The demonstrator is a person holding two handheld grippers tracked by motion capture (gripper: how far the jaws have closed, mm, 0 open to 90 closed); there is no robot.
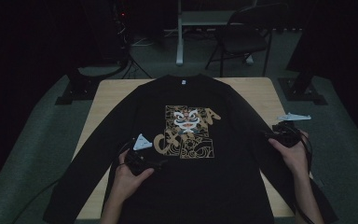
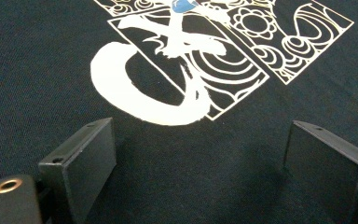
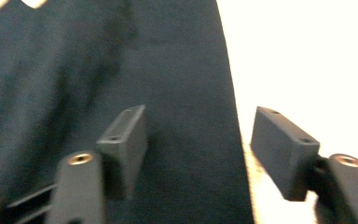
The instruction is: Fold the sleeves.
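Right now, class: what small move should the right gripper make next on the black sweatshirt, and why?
Probably close the right gripper onto the sleeve edge. Its fingers stand apart, straddling that edge of the black sweatshirt where it meets the wooden table, with fabric between them but not yet pinched.

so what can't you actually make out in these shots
- Shirt cuffs: high view, dark, sleeves run off the bottom edge.
- Shirt hem: high view, cut off by the bottom edge.
- Right gripper: right gripper view, blurred; jaws straddle the sleeve edge, contact unclear.
- Collar label: high view, too small to read.
- Table middle: hidden under the shirt.
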